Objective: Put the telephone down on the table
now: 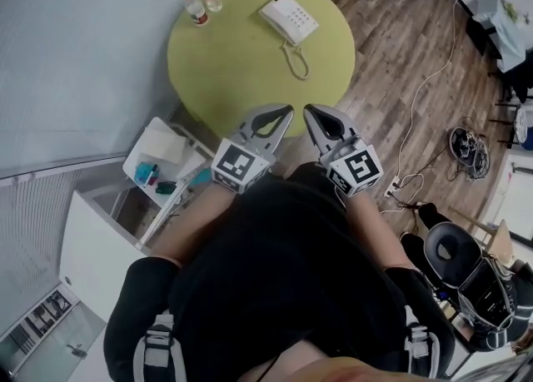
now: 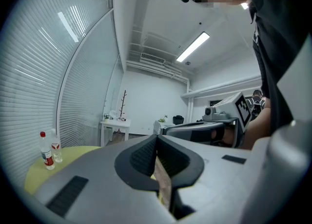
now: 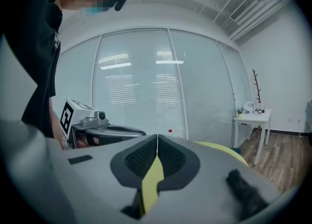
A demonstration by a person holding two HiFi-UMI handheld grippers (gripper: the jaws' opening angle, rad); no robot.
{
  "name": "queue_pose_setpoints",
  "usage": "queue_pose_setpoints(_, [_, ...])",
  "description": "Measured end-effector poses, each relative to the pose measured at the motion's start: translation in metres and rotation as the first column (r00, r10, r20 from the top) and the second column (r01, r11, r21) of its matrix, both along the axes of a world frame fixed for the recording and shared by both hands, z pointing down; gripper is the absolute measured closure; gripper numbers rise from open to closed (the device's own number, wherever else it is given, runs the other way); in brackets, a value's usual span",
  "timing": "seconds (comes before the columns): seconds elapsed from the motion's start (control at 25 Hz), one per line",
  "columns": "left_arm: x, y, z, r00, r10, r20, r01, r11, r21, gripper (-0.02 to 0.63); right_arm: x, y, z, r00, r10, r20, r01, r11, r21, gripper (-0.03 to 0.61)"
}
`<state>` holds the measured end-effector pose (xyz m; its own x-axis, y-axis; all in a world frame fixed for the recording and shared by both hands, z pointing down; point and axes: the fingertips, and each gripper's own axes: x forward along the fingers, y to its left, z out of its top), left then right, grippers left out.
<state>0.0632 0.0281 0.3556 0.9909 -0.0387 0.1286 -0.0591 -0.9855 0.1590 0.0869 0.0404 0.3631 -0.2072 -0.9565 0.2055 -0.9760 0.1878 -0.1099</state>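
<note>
The telephone [image 1: 288, 19] already lies on the tabletop [image 1: 241, 64] at 1 o'clock, well apart from the left tool [image 1: 287, 111] and right tool [image 1: 308, 111], both closed and empty at 6 o'clock; nothing appears left to do.

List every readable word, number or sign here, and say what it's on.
No text can be read in any view.
Phone: key markings too small to read.
Bottles: labels too small to read.
Cubes: black square patterns only, no letters.
</note>
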Motion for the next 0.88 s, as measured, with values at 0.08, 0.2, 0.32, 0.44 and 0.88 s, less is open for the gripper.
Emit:
queue_pose_setpoints(0.08, [0.002,-0.009,0.003,1.0,-0.005,0.005,0.005,1.0,-0.008,0.601,0.003,-0.008,0.002,1.0,-0.004,0.0,0.004,1.0,-0.002,0.561])
queue_pose_setpoints(0.2, [0.009,-0.021,0.007,1.0,-0.019,0.014,0.02,1.0,-0.011,0.601,0.013,-0.018,0.004,1.0,-0.01,0.004,0.01,1.0,-0.007,0.561])
queue_pose_setpoints(0.32, [0.021,-0.033,0.009,0.999,-0.044,0.018,0.044,0.999,-0.008,0.601,0.03,-0.031,0.006,1.0,-0.021,0.012,0.021,1.0,-0.007,0.561])
queue_pose_setpoints(0.44, [0.035,-0.047,0.009,0.997,-0.081,0.014,0.081,0.997,0.0,0.601,0.045,-0.05,0.009,0.998,-0.055,0.009,0.055,0.998,-0.001,0.561])
queue_pose_setpoints(0.88, [0.084,-0.117,0.032,0.959,-0.275,0.067,0.276,0.961,-0.005,0.601,0.102,-0.123,0.032,0.968,-0.249,0.0,0.249,0.968,-0.04,0.561])
